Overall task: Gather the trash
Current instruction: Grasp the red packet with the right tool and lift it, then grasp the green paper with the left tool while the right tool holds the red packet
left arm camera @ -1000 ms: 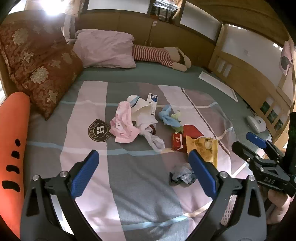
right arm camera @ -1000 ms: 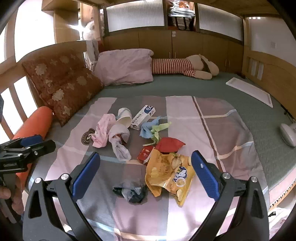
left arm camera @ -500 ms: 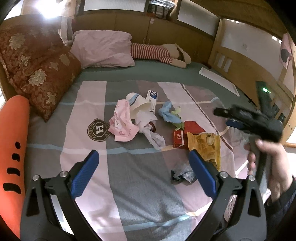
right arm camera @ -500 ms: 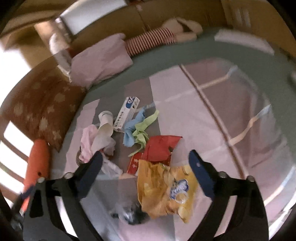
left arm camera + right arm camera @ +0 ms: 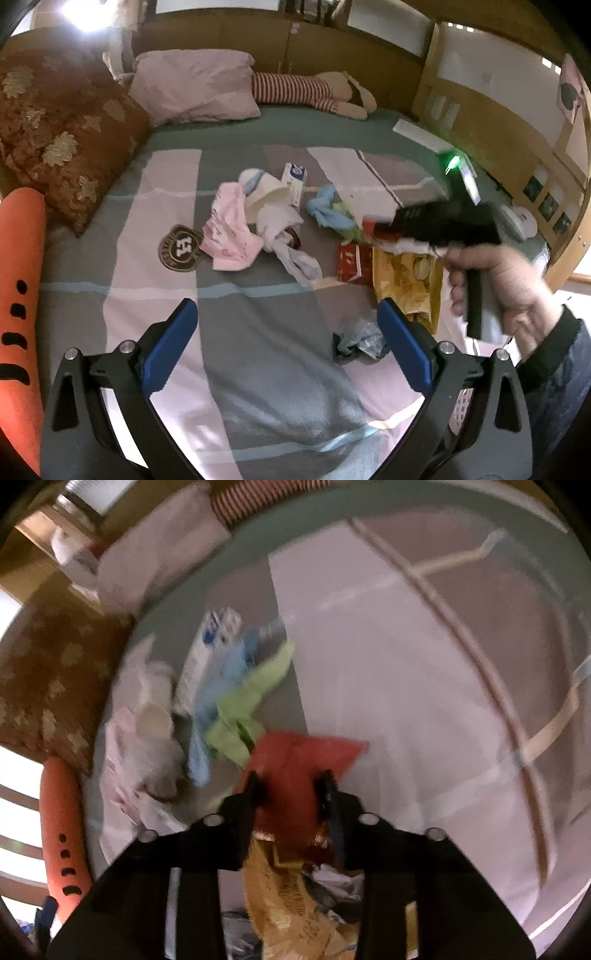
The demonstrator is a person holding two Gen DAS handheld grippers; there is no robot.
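The left gripper [image 5: 286, 345] hangs open above bare quilt, short of the litter. The red wrapper [image 5: 295, 760] lies mid-bed, right of the green scrap; the right gripper [image 5: 290, 786], nearer, has just been closing onto it.

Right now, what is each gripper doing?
Left gripper: open, empty.
Right gripper: jaws have just closed on the red wrapper.
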